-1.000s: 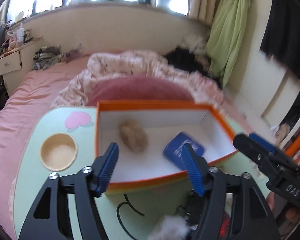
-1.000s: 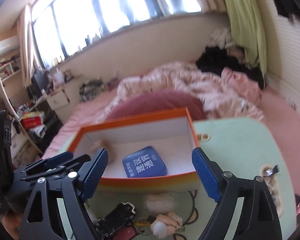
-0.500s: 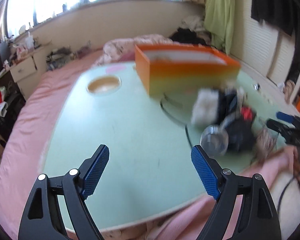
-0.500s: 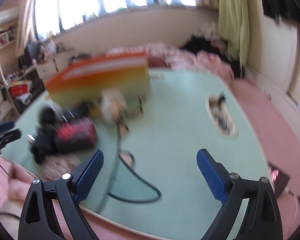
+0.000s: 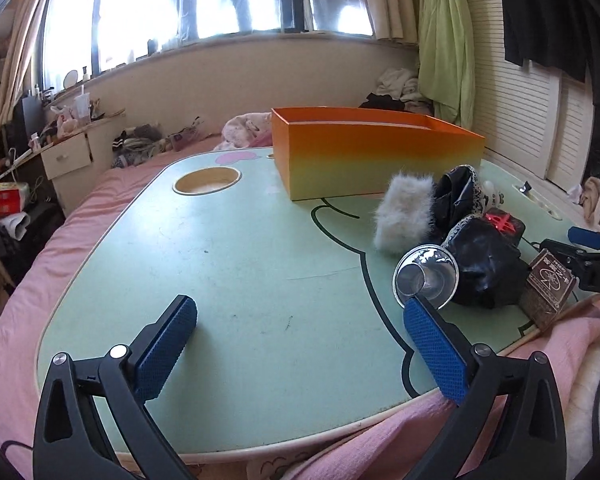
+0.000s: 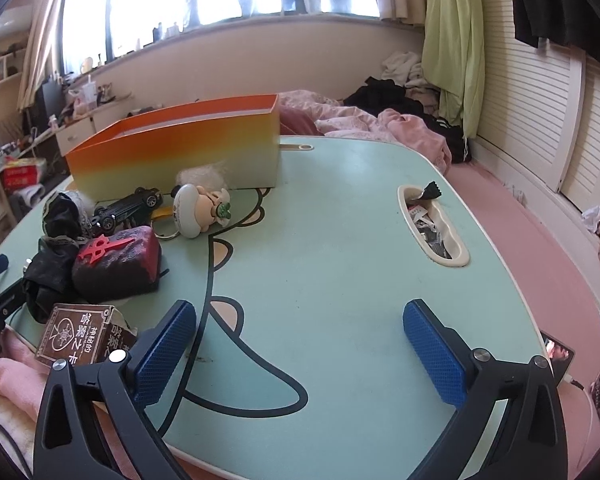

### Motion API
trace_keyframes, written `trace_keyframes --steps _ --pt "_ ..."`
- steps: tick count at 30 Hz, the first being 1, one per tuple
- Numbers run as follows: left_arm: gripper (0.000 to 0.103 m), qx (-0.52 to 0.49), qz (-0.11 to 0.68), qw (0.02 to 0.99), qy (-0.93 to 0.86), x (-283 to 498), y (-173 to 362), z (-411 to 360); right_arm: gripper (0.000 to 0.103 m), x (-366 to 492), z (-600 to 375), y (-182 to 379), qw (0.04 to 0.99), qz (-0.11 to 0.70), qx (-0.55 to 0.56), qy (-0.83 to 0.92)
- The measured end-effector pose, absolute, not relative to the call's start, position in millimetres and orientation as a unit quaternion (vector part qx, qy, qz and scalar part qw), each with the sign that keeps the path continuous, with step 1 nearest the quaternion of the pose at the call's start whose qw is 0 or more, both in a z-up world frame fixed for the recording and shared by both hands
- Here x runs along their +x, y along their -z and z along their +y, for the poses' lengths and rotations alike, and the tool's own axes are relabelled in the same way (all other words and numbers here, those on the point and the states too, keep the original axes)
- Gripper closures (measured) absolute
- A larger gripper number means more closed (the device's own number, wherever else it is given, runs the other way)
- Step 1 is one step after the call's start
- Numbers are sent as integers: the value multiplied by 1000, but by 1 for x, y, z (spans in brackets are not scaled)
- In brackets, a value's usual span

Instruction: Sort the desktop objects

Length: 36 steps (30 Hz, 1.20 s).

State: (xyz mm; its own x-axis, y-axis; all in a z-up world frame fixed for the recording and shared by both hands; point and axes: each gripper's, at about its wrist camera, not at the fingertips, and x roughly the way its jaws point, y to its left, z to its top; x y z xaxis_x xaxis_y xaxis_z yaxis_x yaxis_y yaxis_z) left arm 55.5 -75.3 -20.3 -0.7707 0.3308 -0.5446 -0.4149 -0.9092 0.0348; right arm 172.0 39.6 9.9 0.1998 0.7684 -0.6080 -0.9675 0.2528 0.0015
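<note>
An orange box stands at the back of the green table; it also shows in the right wrist view. In front of it lie a white fluffy item, black lace cloth, a glass cup, a dark red pouch, a brown card box, a black toy car and a white figurine. My left gripper is open and empty above the table's near edge. My right gripper is open and empty, right of the pile.
The table has a round cup hole at the back left and an oblong tray slot holding small bits on the right. Pink bedding surrounds the table. A phone lies by the right edge.
Both grippers have pulled back and down from over the orange box to the table's near edge. Both remain open and empty.
</note>
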Motion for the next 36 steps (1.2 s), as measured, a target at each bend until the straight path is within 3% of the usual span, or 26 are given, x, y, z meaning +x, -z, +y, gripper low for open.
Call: trace_keyframes --steps 36 --pt "0 -275 73 182 -941 52 15 -73 0 163 33 -14 745 249 -199 -587"
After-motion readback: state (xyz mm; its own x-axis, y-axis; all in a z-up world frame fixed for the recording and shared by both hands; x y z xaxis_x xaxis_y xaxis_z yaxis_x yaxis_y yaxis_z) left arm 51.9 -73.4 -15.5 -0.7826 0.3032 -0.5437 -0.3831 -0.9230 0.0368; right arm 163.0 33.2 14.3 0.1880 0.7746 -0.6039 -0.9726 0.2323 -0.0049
